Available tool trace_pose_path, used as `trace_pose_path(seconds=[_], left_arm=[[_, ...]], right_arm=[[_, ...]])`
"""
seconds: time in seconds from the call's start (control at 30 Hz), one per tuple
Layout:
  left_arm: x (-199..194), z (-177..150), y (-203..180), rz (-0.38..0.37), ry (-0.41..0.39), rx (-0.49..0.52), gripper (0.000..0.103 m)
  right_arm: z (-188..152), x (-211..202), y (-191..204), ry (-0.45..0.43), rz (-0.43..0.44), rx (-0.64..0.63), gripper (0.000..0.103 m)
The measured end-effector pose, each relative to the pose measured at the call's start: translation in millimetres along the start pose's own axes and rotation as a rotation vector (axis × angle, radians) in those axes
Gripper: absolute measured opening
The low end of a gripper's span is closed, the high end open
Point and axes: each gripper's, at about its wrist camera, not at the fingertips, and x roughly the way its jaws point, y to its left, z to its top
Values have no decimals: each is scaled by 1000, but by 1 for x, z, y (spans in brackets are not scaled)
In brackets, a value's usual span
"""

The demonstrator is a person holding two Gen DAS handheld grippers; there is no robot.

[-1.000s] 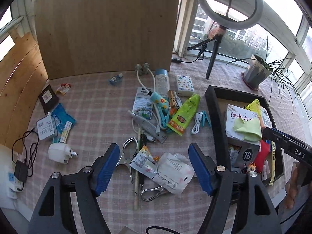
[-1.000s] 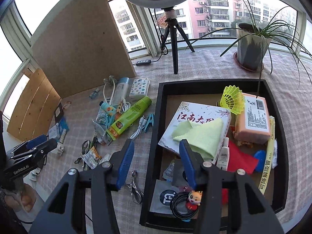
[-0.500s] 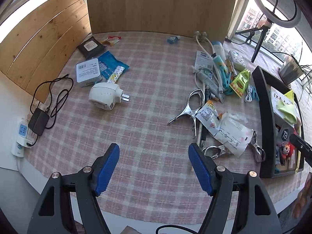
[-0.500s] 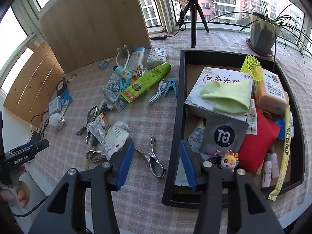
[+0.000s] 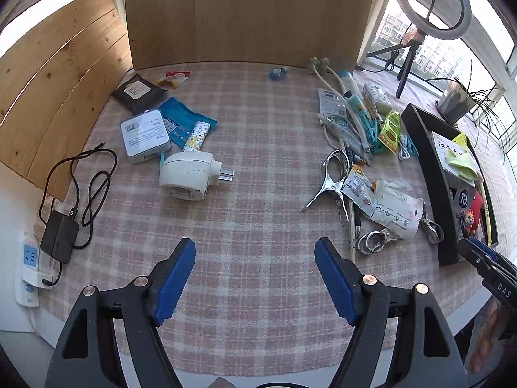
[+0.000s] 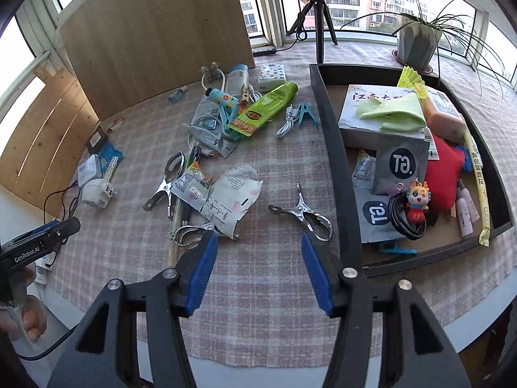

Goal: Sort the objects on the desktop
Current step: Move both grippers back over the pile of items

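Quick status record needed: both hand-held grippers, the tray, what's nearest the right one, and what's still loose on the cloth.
left hand-held gripper: open, empty, over bare checked cloth
right hand-held gripper: jaws just opened wider, nothing between them
nearest to right: metal clip, lying just left of the tray wall
black tray: already crowded; box, green cloth, red star cushion
still loose: green tube, white plug adapter, torn white packet

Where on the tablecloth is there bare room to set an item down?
Bare cloth lies between the white plug adapter and the metal clamp, reaching the near edge. The far strip by the wooden board is nearly bare. The pile beside the black tray is crowded.
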Motion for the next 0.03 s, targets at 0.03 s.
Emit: trace_pose_path(seconds=[0.03], left_arm=[[3,-1,5,2,0,3,74]], right_arm=[[-5,5,1,5,-10,9,54]])
